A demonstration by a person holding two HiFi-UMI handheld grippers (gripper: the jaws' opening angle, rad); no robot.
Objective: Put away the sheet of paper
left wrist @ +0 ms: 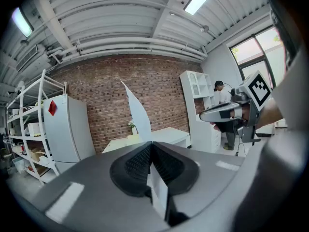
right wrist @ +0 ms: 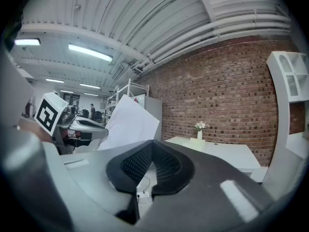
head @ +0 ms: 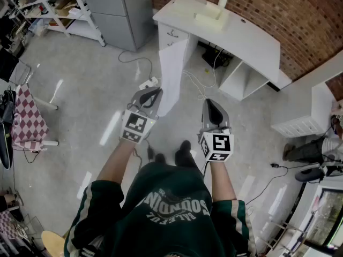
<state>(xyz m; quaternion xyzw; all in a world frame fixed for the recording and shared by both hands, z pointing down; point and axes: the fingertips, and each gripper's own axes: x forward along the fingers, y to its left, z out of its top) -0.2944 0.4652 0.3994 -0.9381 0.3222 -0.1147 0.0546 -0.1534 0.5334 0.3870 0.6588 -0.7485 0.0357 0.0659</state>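
Two grippers up in front of me: my left gripper pinches the paper by its lower edge, held up over the floor near the desk; right gripper closed, empty.

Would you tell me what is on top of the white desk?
A white vase of flowers stands on a pale flat box on the white desk. The sheet of paper in the left gripper covers only part of the desk's front, not its top.
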